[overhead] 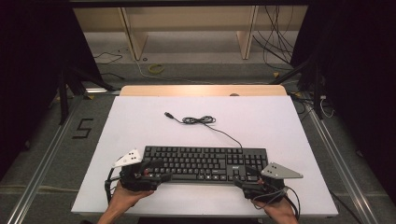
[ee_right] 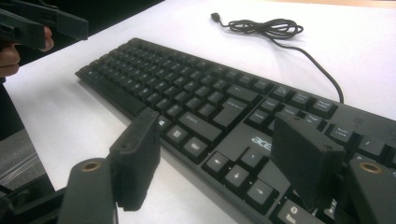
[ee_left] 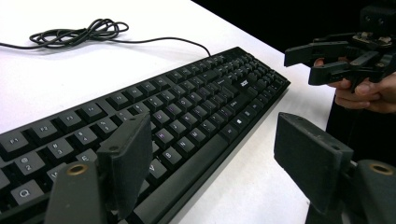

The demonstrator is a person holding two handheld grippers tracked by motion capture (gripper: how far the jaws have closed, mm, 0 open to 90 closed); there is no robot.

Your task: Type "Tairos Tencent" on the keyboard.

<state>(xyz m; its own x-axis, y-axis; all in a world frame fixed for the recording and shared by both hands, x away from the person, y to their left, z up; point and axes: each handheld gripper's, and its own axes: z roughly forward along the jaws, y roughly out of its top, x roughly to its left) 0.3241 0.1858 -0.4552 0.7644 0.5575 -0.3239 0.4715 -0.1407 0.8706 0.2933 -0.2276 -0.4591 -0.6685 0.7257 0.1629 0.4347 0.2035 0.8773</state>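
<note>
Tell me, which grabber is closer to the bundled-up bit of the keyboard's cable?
Probably the right gripper, though it's close. The cable bundle lies beyond the keyboard, near its middle. The left gripper is at the keyboard's near-left corner; the right is at its near-right corner.

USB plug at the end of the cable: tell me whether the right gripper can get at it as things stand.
Probably yes. The USB plug lies bare on the white table, nothing near it. The open right gripper sits at the keyboard, so it must pass over that.
</note>
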